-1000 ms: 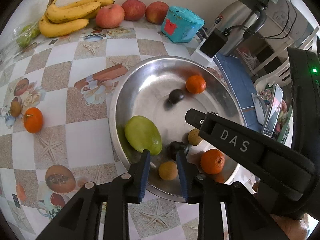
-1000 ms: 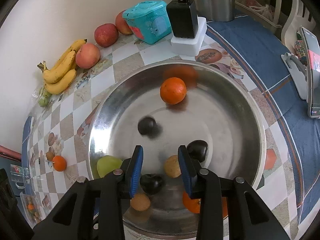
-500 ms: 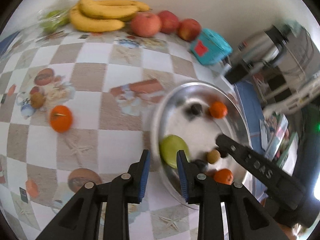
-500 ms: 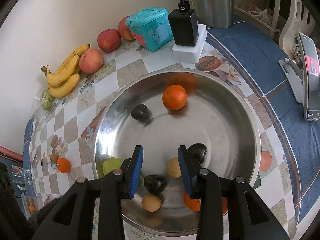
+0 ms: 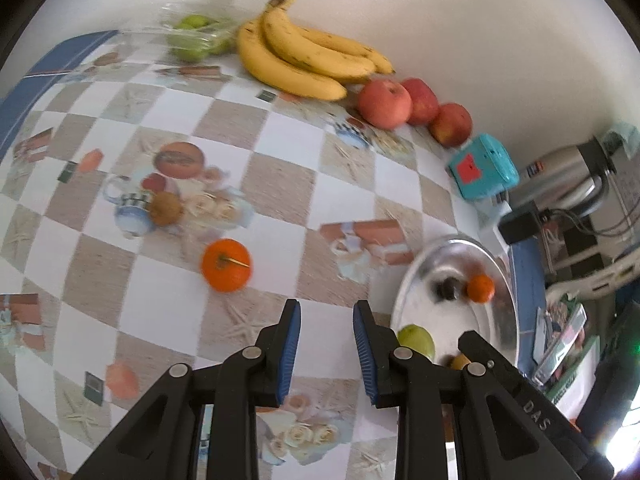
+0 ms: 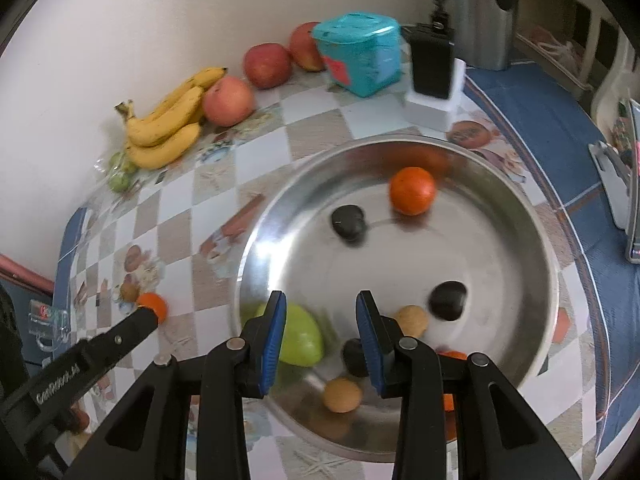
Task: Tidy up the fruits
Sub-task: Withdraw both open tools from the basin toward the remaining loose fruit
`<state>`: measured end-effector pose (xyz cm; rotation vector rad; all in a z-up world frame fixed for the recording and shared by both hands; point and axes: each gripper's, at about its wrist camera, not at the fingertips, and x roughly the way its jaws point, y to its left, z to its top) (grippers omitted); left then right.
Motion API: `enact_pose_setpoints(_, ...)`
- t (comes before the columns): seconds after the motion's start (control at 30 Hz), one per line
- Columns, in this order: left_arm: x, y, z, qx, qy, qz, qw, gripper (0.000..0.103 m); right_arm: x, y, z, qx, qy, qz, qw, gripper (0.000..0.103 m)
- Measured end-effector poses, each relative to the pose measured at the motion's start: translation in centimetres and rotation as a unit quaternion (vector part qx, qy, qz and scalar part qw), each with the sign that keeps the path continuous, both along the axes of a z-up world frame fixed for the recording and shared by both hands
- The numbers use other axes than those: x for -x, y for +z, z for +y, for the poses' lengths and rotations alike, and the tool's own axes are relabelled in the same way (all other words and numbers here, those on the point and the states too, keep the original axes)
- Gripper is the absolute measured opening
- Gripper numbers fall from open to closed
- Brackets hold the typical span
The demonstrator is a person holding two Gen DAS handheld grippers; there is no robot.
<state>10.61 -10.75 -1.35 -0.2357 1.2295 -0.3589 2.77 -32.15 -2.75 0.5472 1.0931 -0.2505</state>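
The left gripper [image 5: 323, 322] has swung from the steel bowl [image 5: 505, 280] toward the loose orange [image 5: 226, 265] on the worktop [image 5: 280, 168]; both grippers' jaws apart, empty; right gripper [image 6: 321, 314] over the bowl.

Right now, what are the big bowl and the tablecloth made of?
Big bowl: looks like polished metal, probably stainless steel; it mirrors the fruit and shows a bright glare. Tablecloth: likely glossy printed vinyl or oilcloth, with checks and pictures and a slight sheen; fabric can't be ruled out.

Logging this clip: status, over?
Left gripper open, empty, near loose orange. Right gripper open over bowl. Path clear.
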Motion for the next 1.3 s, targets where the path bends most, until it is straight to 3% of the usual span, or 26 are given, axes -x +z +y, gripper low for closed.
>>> enact_pose_setpoints(0.23,-0.1,0.4,1.1,0.001,0.016,-0.003,0.9999,0.03,-0.4,0.9,1.4,0.005,0.021,-0.01,1.0,0.037)
enact_pose_setpoints(0.4,-0.1,0.2,1.0,-0.007,0.017,0.0,0.9998,0.061,-0.6,1.0,1.7,0.011,0.029,-0.011,0.999,0.037)
enact_pose_setpoints(0.5,-0.1,0.1,1.0,-0.024,0.025,-0.002,0.9994,0.074,-0.6,0.8,1.7,0.015,0.03,-0.007,0.999,0.056)
enact_pose_setpoints(0.63,-0.1,-0.4,1.3,-0.046,0.036,0.003,0.9983,0.086,-0.8,0.5,2.1,0.026,0.038,-0.004,0.999,0.06)
enact_pose_setpoints(0.7,-0.1,-0.7,1.5,-0.058,0.042,0.007,0.9974,0.096,-0.9,0.4,2.1,0.028,0.039,-0.004,0.999,0.067)
enact_pose_setpoints(0.83,-0.2,-1.1,1.8,-0.068,0.05,0.012,0.9963,0.1,-0.9,0.2,2.3,0.037,0.042,-0.002,0.998,0.078)
enact_pose_setpoints(1.1,-0.1,-1.6,2.0,-0.079,0.058,0.017,0.995,0.102,-1.0,0.0,2.2,0.043,0.04,-0.002,0.998,0.082)
enact_pose_setpoints(1.17,-0.1,-1.5,2.0,-0.08,0.059,0.013,0.9949,0.102,-1.0,-0.1,2.1,0.05,0.038,0.001,0.998,0.097)
enact_pose_setpoints(1.3,-0.1,-1.6,2.0,-0.085,0.056,0.013,0.9947,0.103,-1.0,-0.1,1.8,0.057,0.034,0.0,0.998,0.097)
